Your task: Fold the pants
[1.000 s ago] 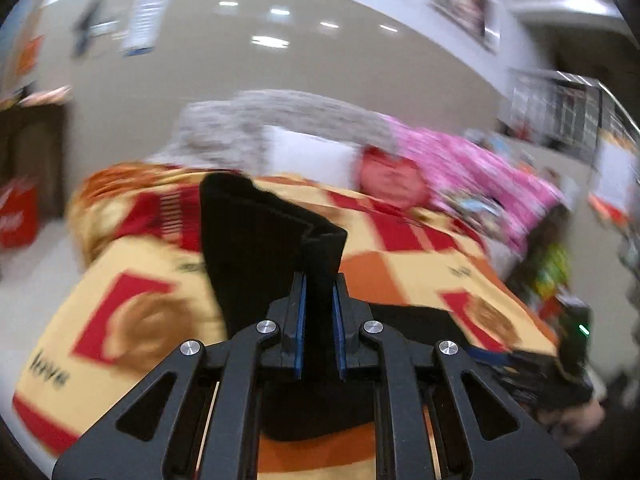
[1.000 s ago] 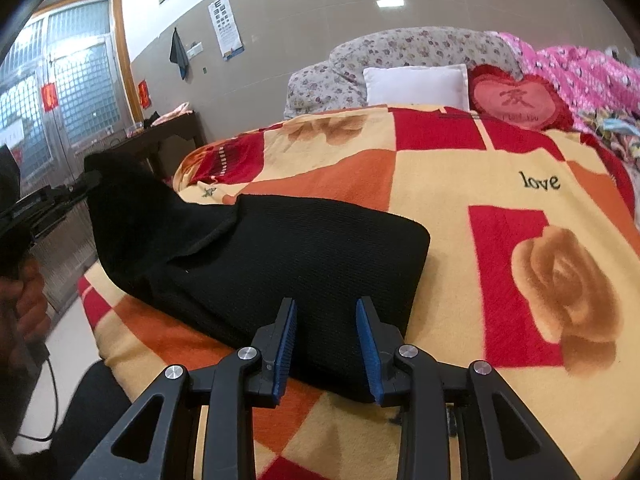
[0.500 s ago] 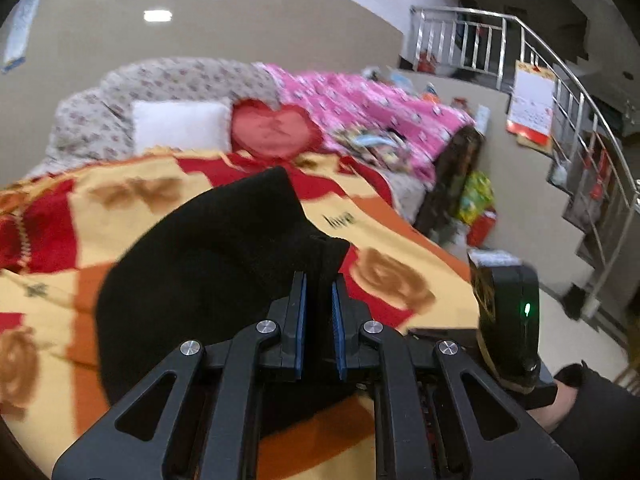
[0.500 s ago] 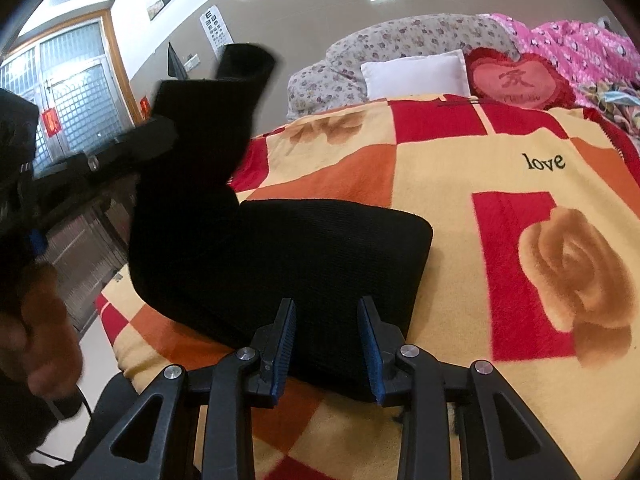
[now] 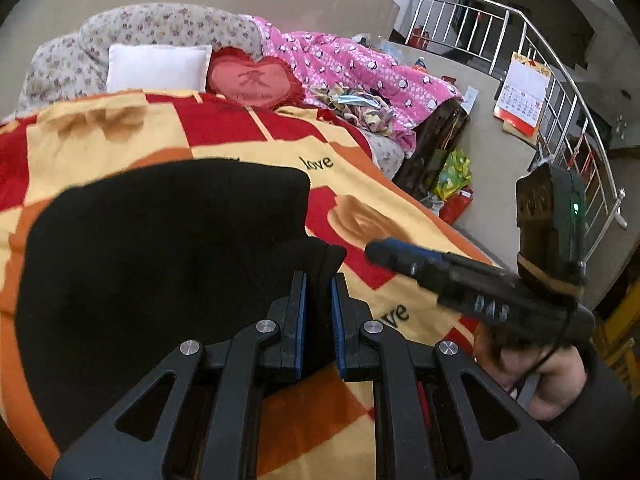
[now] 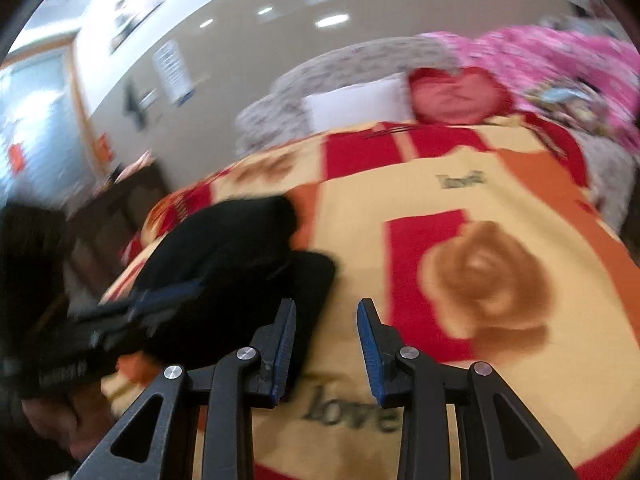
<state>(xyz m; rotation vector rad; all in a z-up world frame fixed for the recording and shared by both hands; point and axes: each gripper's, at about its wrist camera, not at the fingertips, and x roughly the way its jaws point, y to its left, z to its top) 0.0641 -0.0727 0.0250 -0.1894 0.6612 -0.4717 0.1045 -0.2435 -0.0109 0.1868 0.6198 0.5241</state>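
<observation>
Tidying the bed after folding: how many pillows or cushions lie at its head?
2. A white pillow leans on the floral bedding, and a red heart cushion sits beside it, toward the pink quilt. More may be hidden beneath the bedding.

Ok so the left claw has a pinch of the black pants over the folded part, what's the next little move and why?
Probably lower the left claw a touch and let go. It is shut on an edge of the black pants, which already lie doubled over on the blanket, so the fold looks laid. The right claw is open beside them over bare blanket, holding nothing.
</observation>
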